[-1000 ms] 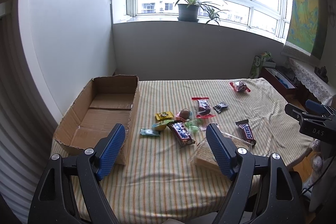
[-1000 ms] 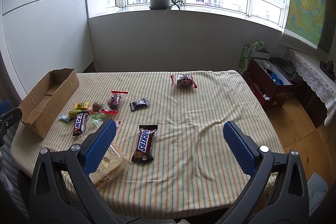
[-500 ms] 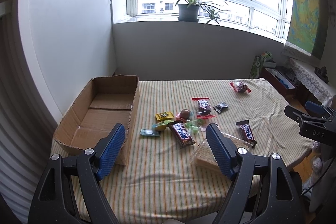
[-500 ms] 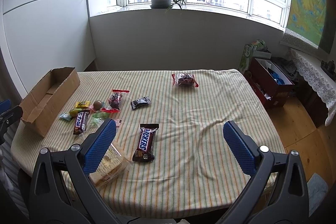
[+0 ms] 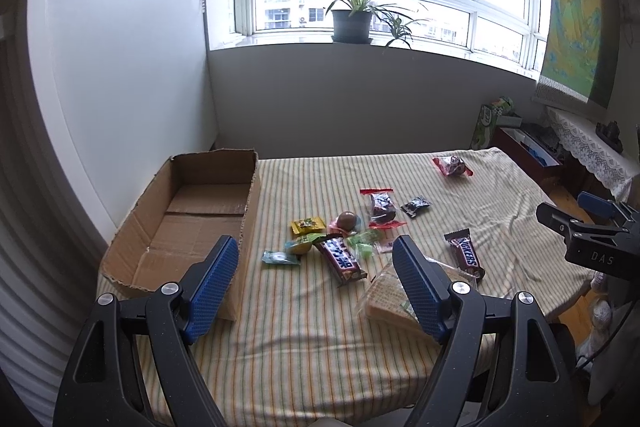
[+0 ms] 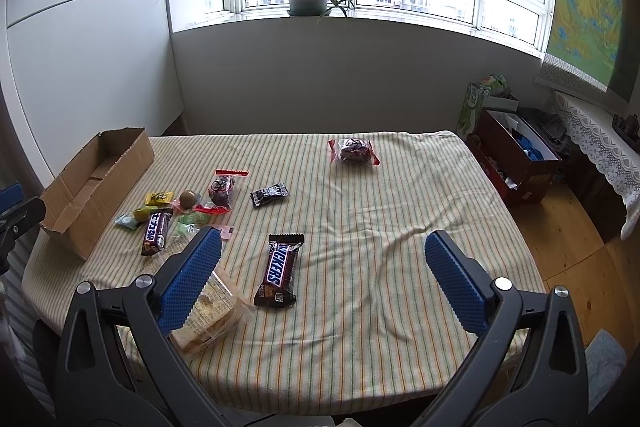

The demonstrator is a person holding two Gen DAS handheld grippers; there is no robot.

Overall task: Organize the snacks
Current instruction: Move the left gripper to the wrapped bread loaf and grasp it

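Snacks (image 5: 344, 231) lie scattered on the striped table (image 6: 360, 211); my left gripper (image 5: 314, 281) and right gripper (image 6: 320, 279) hover wide open, empty. Only the left view shows the cardboard box's (image 5: 192, 219) floor.

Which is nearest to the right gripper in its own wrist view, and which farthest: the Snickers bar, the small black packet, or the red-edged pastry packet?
From the right gripper:
1. Snickers bar, just ahead between the open jaws, toward the left one.
2. Small black packet, mid-table, left of centre.
3. Red-edged pastry packet, alone near the table's far edge.
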